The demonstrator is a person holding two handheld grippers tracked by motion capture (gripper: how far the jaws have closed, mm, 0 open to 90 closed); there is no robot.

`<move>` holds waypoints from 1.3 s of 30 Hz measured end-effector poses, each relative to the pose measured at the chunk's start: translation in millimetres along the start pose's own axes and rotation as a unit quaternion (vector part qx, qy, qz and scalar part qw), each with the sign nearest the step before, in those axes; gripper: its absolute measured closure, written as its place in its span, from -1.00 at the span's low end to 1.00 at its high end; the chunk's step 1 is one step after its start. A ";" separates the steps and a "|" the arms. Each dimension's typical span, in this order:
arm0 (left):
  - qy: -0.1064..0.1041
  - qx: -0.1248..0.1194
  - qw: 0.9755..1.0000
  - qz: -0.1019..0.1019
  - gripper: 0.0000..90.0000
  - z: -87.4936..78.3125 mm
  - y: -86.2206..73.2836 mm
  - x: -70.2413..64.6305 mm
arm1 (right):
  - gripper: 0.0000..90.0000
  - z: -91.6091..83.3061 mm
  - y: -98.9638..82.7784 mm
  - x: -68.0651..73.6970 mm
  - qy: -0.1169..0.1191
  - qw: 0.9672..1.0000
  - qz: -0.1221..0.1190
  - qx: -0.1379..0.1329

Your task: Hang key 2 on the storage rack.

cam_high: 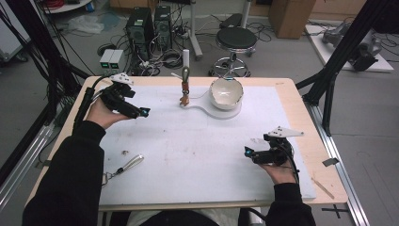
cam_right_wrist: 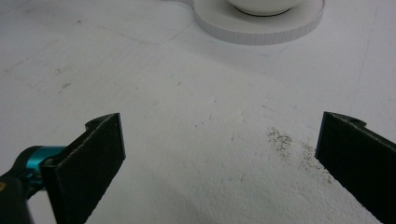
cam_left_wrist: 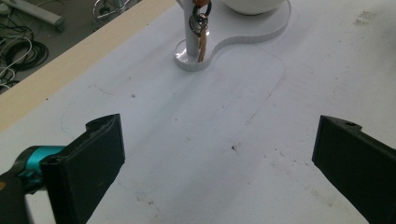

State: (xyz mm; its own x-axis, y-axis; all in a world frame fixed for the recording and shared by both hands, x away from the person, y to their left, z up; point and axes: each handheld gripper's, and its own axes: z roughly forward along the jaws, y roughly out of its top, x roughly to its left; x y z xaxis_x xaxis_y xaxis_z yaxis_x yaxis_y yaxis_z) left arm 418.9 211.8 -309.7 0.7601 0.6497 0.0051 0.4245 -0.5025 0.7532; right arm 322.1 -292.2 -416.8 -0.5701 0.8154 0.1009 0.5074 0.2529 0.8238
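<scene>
The high view looks down from above; both gripper views skim low toward the white stand [cam_high: 221, 112].

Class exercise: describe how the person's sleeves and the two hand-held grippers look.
Both sleeves are black. The left hand-held gripper and right hand-held gripper are black with teal accents near the flat rectangular jaws, a grey three-cornered plate on top, and a black cable.

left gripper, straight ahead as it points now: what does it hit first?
Probably the post with keys hanging on it, standing on the white base. The left gripper is open; bare white table surface lies between. Depth is uncertain.
</scene>
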 end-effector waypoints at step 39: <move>-0.019 0.030 0.999 -0.002 -0.93 -9.8 -84.2 -37.3 | -0.99 0.1 -0.3 0.1 -0.002 1.000 -0.004 0.002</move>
State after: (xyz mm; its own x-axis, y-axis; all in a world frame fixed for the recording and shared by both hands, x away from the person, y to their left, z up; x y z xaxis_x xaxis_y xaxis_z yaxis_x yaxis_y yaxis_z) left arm 350.0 235.4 -366.8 0.7756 0.6308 -0.0234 0.4558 -0.5341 0.7121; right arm 322.0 -292.2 -417.1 -0.5718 0.8152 0.0919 0.5055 0.2619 0.8221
